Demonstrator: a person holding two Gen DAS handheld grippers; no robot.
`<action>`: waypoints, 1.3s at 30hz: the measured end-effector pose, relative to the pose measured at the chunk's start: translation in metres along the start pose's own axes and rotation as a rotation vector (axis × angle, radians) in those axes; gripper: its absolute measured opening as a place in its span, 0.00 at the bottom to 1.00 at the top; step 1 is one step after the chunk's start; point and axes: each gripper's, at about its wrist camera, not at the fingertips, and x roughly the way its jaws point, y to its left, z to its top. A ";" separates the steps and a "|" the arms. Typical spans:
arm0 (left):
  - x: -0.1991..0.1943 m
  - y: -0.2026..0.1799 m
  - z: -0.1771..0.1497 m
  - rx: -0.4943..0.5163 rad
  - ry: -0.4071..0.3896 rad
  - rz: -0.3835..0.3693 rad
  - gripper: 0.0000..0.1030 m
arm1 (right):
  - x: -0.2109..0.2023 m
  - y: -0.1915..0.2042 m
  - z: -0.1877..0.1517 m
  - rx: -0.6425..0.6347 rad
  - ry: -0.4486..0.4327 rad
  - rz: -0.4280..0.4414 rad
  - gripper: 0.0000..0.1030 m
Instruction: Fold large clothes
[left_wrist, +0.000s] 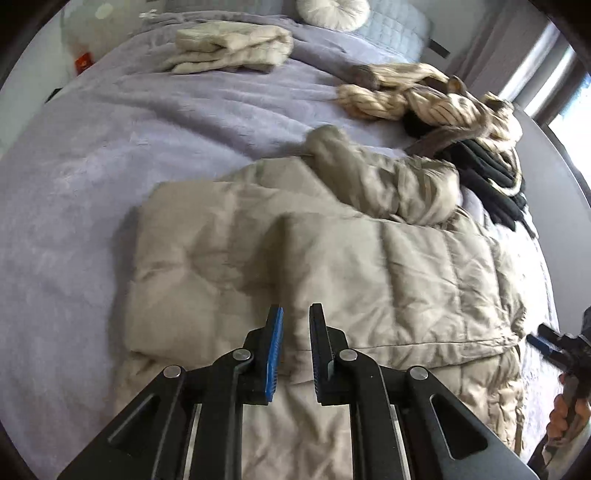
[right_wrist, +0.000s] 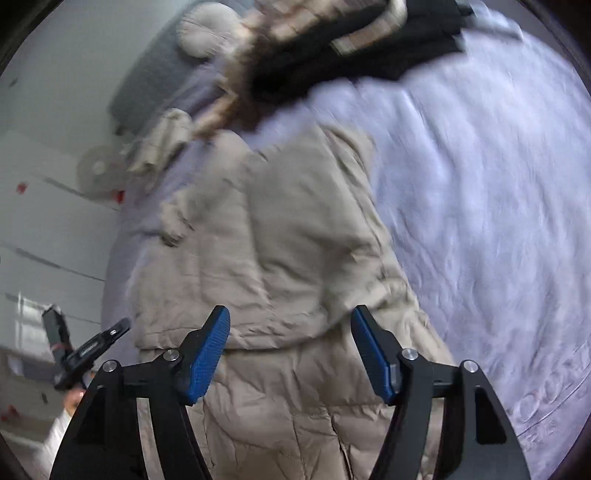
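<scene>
On the lavender bed cover (left_wrist: 92, 155), the beige puffer coat (left_wrist: 332, 266) is laid partly folded, near and centre. The left gripper (left_wrist: 295, 347) is held above it, jaws narrowly parted and gripping nothing. The right gripper (right_wrist: 290, 350) is spread wide over the coat's lower panel, empty. The puffy fold could spring back if left unpressed. Open cover is left at the far left; the striped clothes pile (left_wrist: 461, 110) crowds the far right.

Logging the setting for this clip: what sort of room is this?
Most likely a bedroom: a bed under a lavender cover, a round cushion at its head, and clothes on it, including a beige puffer coat and a folded cream garment.
</scene>
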 end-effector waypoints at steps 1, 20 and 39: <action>0.004 -0.007 0.000 0.015 0.006 -0.002 0.14 | -0.008 0.003 0.006 -0.027 -0.043 -0.011 0.69; 0.085 -0.016 0.011 0.011 0.043 0.119 0.14 | 0.081 -0.072 0.109 0.321 -0.034 0.272 0.13; 0.090 -0.022 0.010 0.042 0.044 0.153 0.14 | 0.042 0.002 0.044 -0.072 -0.026 -0.091 0.08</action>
